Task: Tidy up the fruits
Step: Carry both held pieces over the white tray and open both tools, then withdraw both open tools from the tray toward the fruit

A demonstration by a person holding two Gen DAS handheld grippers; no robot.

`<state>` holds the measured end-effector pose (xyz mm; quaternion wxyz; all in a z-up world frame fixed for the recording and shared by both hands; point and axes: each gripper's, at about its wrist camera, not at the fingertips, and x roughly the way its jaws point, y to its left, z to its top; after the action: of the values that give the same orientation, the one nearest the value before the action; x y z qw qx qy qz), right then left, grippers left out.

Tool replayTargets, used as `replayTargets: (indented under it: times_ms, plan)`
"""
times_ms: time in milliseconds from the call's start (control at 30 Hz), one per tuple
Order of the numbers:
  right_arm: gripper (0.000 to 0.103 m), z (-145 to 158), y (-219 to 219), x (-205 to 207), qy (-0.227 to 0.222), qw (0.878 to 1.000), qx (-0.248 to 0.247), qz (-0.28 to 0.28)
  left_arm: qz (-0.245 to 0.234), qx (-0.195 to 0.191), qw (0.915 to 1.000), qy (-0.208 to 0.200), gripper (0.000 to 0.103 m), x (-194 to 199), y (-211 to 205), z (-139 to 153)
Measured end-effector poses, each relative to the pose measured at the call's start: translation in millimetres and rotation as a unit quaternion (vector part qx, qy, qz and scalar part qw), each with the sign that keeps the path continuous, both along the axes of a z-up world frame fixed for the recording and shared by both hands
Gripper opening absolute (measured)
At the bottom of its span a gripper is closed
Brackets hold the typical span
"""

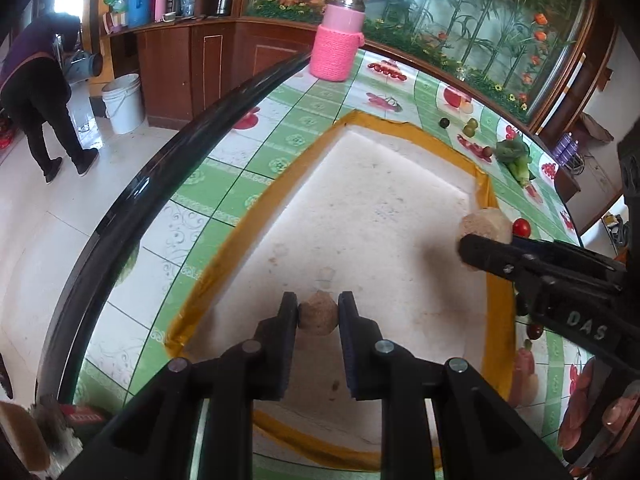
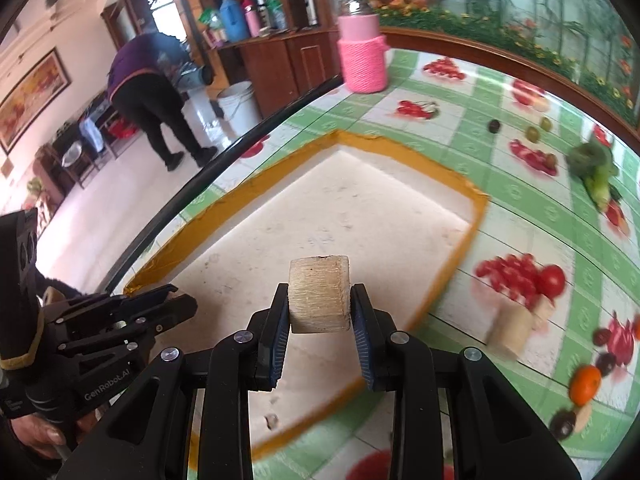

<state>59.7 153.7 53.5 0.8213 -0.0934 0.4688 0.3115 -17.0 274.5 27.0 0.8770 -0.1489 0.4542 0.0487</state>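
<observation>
My left gripper is shut on a small tan, rough chunk and holds it over the white foam board with the yellow tape border. My right gripper is shut on a pale cut cylinder piece above the same board. The right gripper also shows in the left wrist view, at the board's right edge with its piece. The left gripper shows at the left of the right wrist view. A red tomato lies just right of the board.
A pink knit-covered jar stands at the far table edge. Small dark and green fruits and a green vegetable lie at the far right. An orange, dark fruits and pale cut pieces lie at the right. A person bends over beyond the table.
</observation>
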Motion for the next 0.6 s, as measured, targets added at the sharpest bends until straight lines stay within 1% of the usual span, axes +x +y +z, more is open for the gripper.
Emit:
replayTargets:
  times_ms: [67, 233, 300, 433, 467, 533, 567, 600]
  plan:
    - [0.029, -10, 12, 5, 0.012, 1.0, -0.007, 0.007, -0.001, -0.001, 1.0, 0.002, 0.023, -1, 4, -3]
    - [0.029, -28, 22, 12, 0.032, 0.999, -0.024, 0.011, -0.002, 0.007, 0.9999, 0.007, 0.023, 3, 10, -10]
    - [0.035, -33, 24, 12, 0.038, 0.999, -0.028, 0.011, -0.002, 0.017, 0.9998, 0.007, 0.024, 2, 11, -11]
    - [0.037, -32, 24, 11, 0.029, 0.999, -0.036, 0.012, -0.008, 0.028, 0.9995, 0.009, 0.026, 2, 10, -11]
    - [0.037, -31, 24, 9, 0.027, 0.999, -0.037, 0.012, -0.009, 0.03, 0.9995, 0.009, 0.029, 2, 9, -11]
    - [0.037, -28, 21, 6, 0.022, 0.999, -0.036, 0.011, -0.005, 0.038, 0.9992, 0.008, 0.043, 1, 8, -9]
    - [0.038, -26, 19, 4, 0.019, 0.999, -0.037, 0.011, -0.001, 0.041, 0.9991, 0.008, 0.054, 0, 8, -9]
    - [0.038, -24, 16, 2, 0.016, 0.999, -0.036, 0.01, 0.003, 0.043, 0.999, 0.006, 0.056, -2, 8, -8]
